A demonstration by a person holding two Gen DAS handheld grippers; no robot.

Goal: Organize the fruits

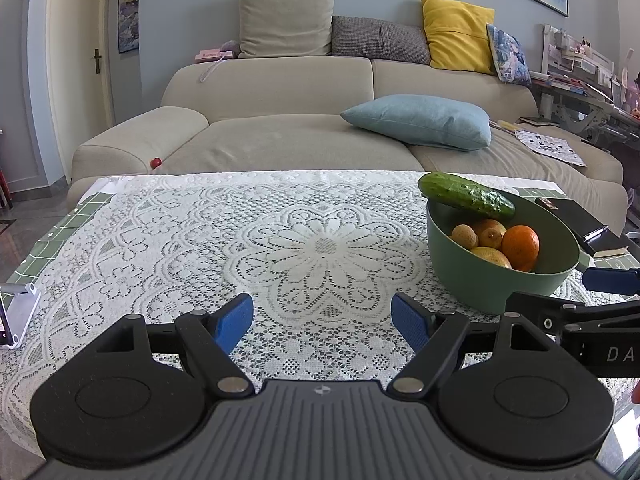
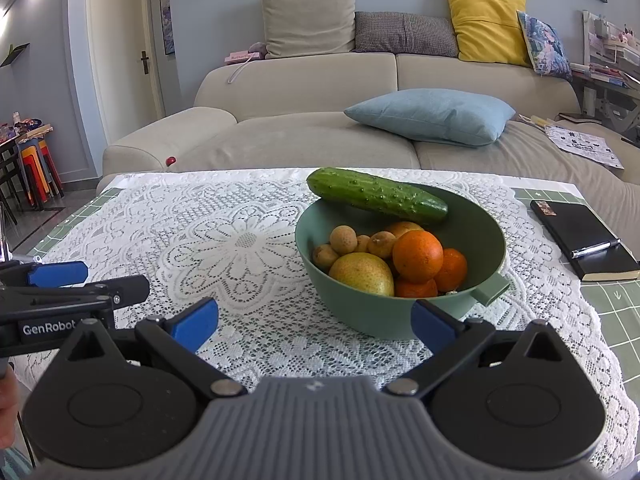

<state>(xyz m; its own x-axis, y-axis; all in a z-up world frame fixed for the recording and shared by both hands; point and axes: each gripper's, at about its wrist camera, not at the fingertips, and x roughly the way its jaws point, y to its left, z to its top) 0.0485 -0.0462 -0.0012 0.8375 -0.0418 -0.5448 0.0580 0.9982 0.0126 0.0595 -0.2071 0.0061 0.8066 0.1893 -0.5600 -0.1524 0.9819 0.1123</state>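
A green bowl (image 2: 472,216) stands on the white lace cloth (image 2: 240,240), holding oranges (image 2: 418,256), a yellow pear (image 2: 362,273) and several small brown fruits (image 2: 343,239). A cucumber (image 2: 376,195) lies across its far rim. My right gripper (image 2: 314,326) is open just in front of the bowl, empty. In the left wrist view the same bowl (image 1: 448,256) sits at the right, with the cucumber (image 1: 466,194) and an orange (image 1: 520,247) showing. My left gripper (image 1: 322,324) is open over bare cloth (image 1: 240,240), left of the bowl, holding nothing.
A black notebook (image 2: 580,236) with a pen (image 2: 596,249) lies right of the bowl on a green grid mat (image 2: 616,320). A white stand (image 1: 18,312) sits at the table's left edge. Behind the table is a beige sofa (image 2: 300,92) with cushions.
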